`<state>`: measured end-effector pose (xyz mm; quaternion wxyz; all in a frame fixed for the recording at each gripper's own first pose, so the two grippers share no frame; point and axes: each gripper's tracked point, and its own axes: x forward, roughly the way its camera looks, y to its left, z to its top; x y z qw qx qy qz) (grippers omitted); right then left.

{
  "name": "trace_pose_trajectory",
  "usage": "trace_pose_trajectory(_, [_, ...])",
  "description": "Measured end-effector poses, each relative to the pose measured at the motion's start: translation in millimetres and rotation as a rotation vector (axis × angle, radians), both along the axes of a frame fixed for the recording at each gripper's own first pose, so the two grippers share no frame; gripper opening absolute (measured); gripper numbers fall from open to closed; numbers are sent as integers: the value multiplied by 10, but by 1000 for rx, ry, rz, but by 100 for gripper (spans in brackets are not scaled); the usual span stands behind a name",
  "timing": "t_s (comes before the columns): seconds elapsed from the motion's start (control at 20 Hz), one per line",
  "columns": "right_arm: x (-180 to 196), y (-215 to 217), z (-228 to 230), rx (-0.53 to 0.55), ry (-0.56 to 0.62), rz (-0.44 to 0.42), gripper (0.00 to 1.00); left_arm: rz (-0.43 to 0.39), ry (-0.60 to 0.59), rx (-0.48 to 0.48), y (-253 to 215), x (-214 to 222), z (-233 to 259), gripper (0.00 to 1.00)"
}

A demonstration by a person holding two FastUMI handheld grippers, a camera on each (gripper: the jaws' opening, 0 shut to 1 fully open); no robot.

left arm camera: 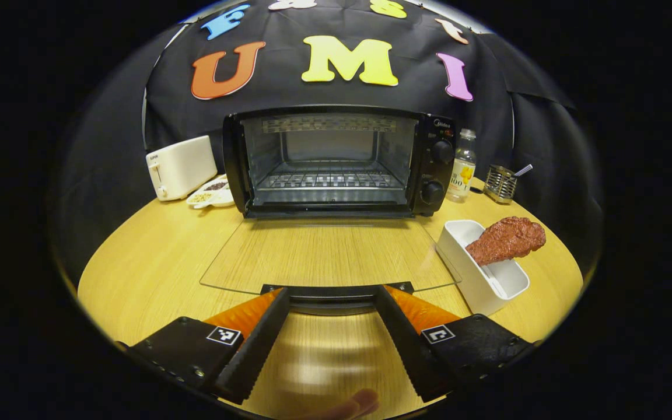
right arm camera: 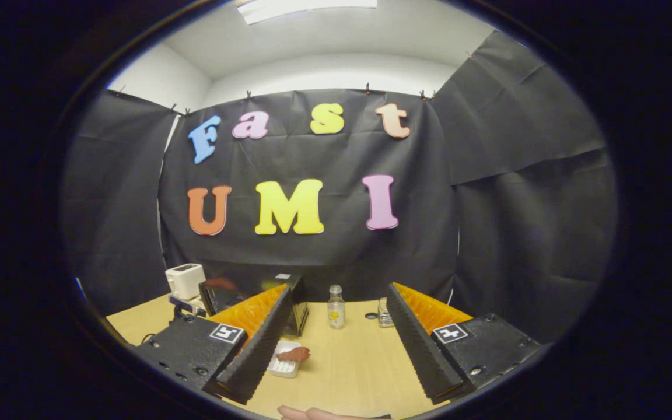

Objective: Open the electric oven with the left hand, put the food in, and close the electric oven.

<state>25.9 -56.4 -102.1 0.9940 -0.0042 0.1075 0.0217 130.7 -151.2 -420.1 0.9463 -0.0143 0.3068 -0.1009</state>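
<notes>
The black electric oven (left arm camera: 436,169) stands at the back of the round wooden table (left arm camera: 149,262), its glass door (left arm camera: 324,254) folded down flat toward me and its wire rack (left arm camera: 327,178) bare. My left gripper (left arm camera: 333,293) is open, its fingertips on either side of the door handle (left arm camera: 336,304) at the door's near edge. The food, a brown drumstick-shaped piece (left arm camera: 506,239), lies across a white rectangular dish (left arm camera: 487,283) to the right of the door. My right gripper (right arm camera: 340,291) is open and raised well back from the table, with the food (right arm camera: 296,353) and the oven (right arm camera: 219,294) below it.
A white toaster (left arm camera: 179,167) and a small dish of seasonings (left arm camera: 212,192) sit left of the oven. A bottle (left arm camera: 462,166) and a metal mesh holder (left arm camera: 499,184) stand to its right. A person's fingers (left arm camera: 350,405) show at the bottom edge.
</notes>
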Motion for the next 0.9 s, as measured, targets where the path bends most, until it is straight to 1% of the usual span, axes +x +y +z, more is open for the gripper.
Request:
trace_pose_trajectory(0.05, [9, 5, -70, 6, 21, 5, 100, 1, 4, 1, 16, -8, -9, 96])
trace_pose_trajectory(0.15, [62, -5, -176, 16, 64, 15, 100, 33, 4, 0, 122, -43, 33, 96])
trace_pose_trajectory(0.25, [127, 7, -301, 21, 102, 35, 100, 45, -15, -12, 199, -97, 190, 96])
trace_pose_trajectory(0.35, [213, 25, -469, 37, 156, 61, 100, 26, -61, -52, 182, -169, 471, 95])
trace_pose_trajectory(0.6, [481, 70, -1000, 85, 330, 113, 100, 17, -228, -85, 333, -333, 1351, 95])
trace_pose_trajectory(0.8, [639, 157, -1471, 134, 487, 152, 100, 43, -336, -39, 536, -498, 1909, 94])
trace_pose_trajectory(0.9, [699, 210, -1722, 157, 565, 181, 100, 56, -379, -33, 581, -594, 2137, 94])
